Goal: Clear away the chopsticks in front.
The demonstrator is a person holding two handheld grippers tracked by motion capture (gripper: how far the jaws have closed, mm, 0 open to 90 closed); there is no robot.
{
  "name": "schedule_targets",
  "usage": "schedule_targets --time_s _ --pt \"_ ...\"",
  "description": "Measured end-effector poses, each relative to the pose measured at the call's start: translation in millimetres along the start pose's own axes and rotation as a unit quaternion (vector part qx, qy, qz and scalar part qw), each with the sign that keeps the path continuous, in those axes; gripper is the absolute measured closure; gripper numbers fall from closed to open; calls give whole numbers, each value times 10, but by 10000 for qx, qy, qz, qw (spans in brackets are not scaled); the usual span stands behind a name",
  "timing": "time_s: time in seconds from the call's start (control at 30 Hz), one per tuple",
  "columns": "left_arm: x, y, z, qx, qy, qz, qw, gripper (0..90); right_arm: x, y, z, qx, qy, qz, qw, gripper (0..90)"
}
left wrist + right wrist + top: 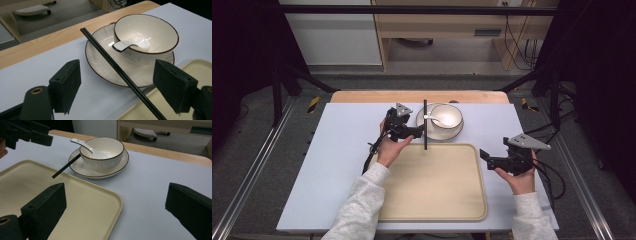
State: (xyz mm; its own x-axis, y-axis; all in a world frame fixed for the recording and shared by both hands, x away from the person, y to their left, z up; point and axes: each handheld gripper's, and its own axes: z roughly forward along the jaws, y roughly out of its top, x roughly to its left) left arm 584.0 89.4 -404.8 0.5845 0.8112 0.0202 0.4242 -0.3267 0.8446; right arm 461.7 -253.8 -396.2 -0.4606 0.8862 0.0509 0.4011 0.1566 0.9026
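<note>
A pair of black chopsticks point(425, 125) lies with its far end across the left rim of a white plate point(439, 135) and its near end over the beige tray point(432, 185). On the plate stands a white bowl point(447, 115) with a white spoon point(432, 118) in it. My left gripper point(418, 131) is beside the chopsticks. In the left gripper view its jaws stand open on either side of the chopsticks point(112, 62), and the pads point(66, 85) do not touch them. My right gripper point(486, 157) hovers open at the tray's right edge with nothing between its jaws.
The white tabletop point(337, 165) has free room left of the tray and right of the plate. A wooden strip point(417, 96) runs along its far edge. Black frame posts point(554, 95) rise at both far corners, with wooden furniture point(452, 25) on the floor beyond.
</note>
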Motion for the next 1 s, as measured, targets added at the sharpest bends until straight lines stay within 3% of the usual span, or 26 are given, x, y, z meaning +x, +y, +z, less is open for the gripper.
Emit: schedule_targets --time_s 0.1,0.27,0.5,0.63,0.77,1.0 --pt "-21 -21 77 23 -32 -34 10000 242 -1 1 -1 -5 10 -5 10000 38" --pt "-41 -91 218 261 63 42 9996 277 -4 2 -2 -16 24 0 10000 38" --pt "-46 -154 359 378 160 84 9991 439 -2 2 6 10 11 16 10000 36" --pt "-47 -149 413 417 169 69 9990 491 -4 3 7 -5 12 15 10000 37" --pt "-71 -97 477 515 201 184 9983 508 -5 3 7 11 20 7 10000 37" --pt "-86 -135 599 627 273 78 9976 586 -11 6 -6 -10 17 8 10000 38"
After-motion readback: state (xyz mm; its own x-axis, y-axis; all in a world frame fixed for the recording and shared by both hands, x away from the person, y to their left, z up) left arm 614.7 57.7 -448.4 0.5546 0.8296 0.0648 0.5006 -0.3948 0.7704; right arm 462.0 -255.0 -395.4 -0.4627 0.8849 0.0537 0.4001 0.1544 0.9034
